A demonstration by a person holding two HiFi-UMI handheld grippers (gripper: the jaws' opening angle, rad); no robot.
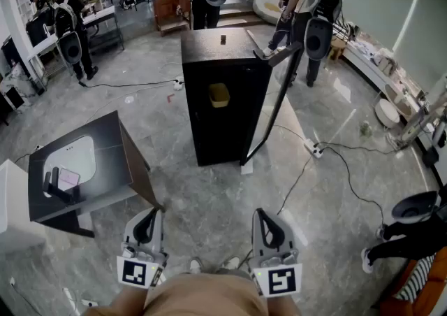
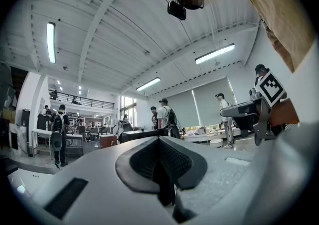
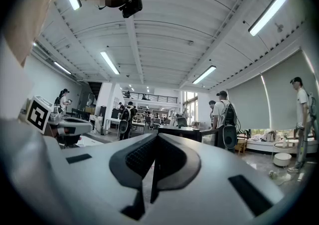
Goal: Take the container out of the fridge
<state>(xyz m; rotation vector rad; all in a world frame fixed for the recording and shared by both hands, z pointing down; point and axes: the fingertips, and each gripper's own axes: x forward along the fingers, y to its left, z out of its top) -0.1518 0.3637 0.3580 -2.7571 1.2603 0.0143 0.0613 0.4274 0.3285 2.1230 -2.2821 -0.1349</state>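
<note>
Two grippers are held low and side by side, the left gripper (image 1: 148,226) and the right gripper (image 1: 267,229). The left fingers (image 2: 174,162) are clenched pad against pad and hold nothing. The right fingers (image 3: 169,162) are pressed just as tight and are also empty. Neither pair touches anything. Near the left fingers, off to their left, stands one black tabletop (image 1: 105,147) with a pale oval (image 1: 70,157) set in it. Open grey floor (image 1: 209,196) lies ahead of both pairs of fingers. Straight ahead and well apart from them is one black fridge (image 1: 209,126), its single door (image 1: 276,105) swung wide open to the right. One yellow container (image 1: 218,95) sits inside, in the upper part of the opening, facing the fingers. On the floor ahead of the right fingers and to their right, one white power strip (image 1: 312,148) lies near the foot of the door, and a black cable (image 1: 349,185) trails away from it. Beyond the fridge at least five people stand about, one of them a person (image 1: 314,7) just behind the open door.
</note>
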